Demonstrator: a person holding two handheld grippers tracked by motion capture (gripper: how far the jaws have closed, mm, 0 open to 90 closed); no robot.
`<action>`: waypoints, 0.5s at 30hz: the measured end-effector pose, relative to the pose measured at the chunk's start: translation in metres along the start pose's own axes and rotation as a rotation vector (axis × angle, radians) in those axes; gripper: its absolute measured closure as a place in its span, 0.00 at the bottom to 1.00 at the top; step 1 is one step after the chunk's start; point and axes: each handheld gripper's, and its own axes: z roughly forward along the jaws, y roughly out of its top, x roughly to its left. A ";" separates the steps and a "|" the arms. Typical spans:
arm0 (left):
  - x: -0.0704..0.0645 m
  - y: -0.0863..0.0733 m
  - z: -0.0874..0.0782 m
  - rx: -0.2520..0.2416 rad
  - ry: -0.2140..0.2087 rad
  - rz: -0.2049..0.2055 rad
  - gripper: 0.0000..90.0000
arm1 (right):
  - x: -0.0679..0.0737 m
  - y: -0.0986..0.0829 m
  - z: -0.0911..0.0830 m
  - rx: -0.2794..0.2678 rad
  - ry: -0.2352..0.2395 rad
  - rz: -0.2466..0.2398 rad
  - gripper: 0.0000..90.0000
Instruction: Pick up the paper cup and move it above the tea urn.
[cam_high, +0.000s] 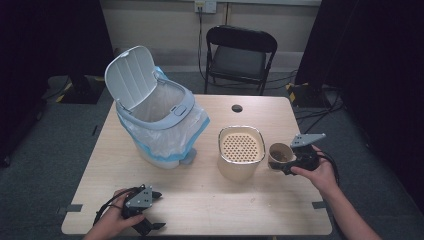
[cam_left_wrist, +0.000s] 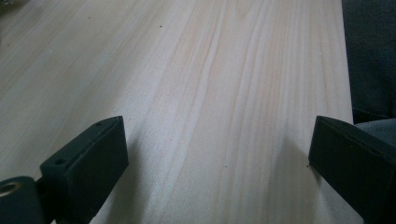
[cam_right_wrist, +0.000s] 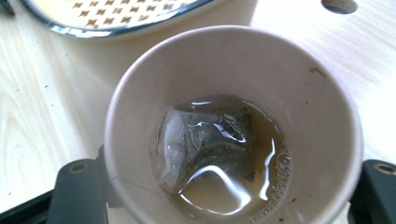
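- Paper cup (cam_right_wrist: 233, 126): beige, upright on table, just right of strainer pot; low pool of brown tea inside w/ soaked pyramid tea bag (cam_right_wrist: 208, 144) lying in it, thin thread running over inner wall toward rim.
- Same cup in high view (cam_high: 280, 155), near table's right edge, abt mid-depth.
- Right gripper (cam_high: 292, 165): jaws either side of cup, closed against its walls, held by person's right hand (cam_high: 320, 175); grey three-cornered plate on top.
- Left gripper (cam_high: 150, 210): jaws spread wide, nothing between them, resting low at front-left of table (cam_left_wrist: 210, 93) over bare wood; held in left hand (cam_high: 112, 220).
- No readable brand, label or writing on cup, pot or bin.
- Strainer pot (cam_high: 241, 152): cream body, perforated insert, dark rim; touching or just beside cup – can't tell which.
- Small white bin (cam_high: 155, 115): lid flipped up, clear bag lining w/ blue edge, rear-left of table, well apart from cup.
- Round cable hole (cam_high: 237, 108) in tabletop behind pot.
- Black folding chair (cam_high: 240, 55) beyond far edge.
- Nothing between cup and pot.
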 end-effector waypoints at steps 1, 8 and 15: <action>0.000 0.000 0.000 0.000 0.000 0.000 0.05 | -0.004 0.003 0.000 0.004 -0.004 -0.003 0.30; 0.000 0.000 0.000 0.002 -0.001 0.002 0.05 | -0.016 0.013 -0.001 0.014 -0.024 -0.004 0.30; 0.000 0.000 0.000 -0.001 0.000 0.000 0.05 | -0.029 0.025 -0.001 0.017 -0.028 -0.005 0.30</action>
